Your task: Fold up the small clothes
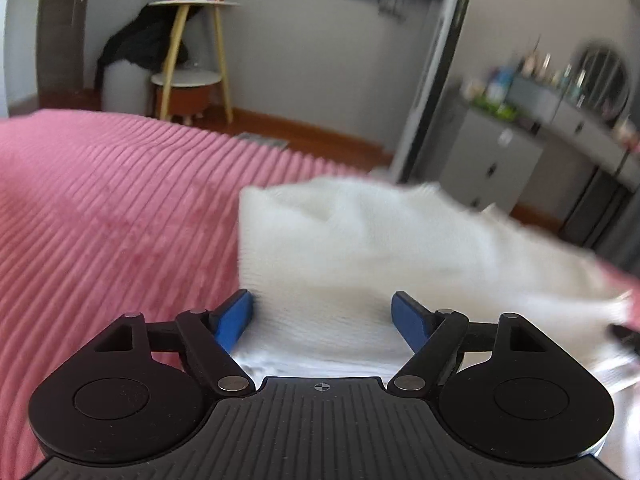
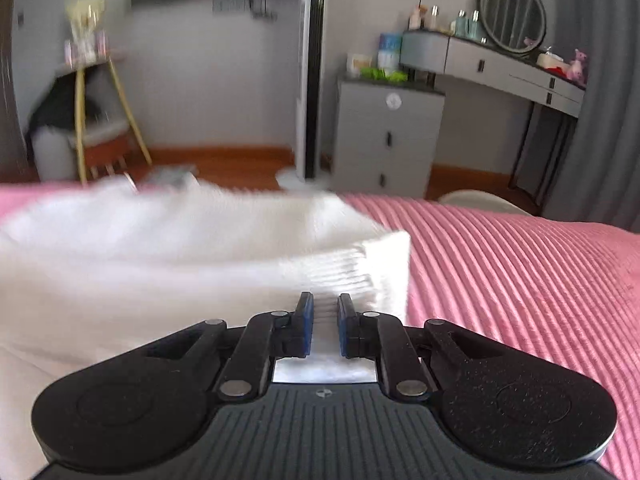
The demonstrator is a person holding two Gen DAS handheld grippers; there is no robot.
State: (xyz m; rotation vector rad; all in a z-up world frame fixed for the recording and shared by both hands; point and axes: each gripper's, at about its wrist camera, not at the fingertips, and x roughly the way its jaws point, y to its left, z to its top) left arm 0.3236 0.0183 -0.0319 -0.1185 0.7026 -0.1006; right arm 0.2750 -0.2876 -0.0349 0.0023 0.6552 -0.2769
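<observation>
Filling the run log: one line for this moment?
left gripper open over white garment | right gripper shut on it | pink bedspread beneath

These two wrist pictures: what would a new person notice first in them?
First, the white garment, blurred, lying on the ribbed pink bedspread. The right gripper has its blue fingers nearly shut on the garment's ribbed edge, while the left gripper stands wide open over the cloth. Behind the bed stands a grey dressing table with a round mirror.

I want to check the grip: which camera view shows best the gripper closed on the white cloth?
The right wrist view: the right gripper pinches the white cloth's ribbed edge. The left wrist view shows the left gripper open, cloth blurred.
</observation>
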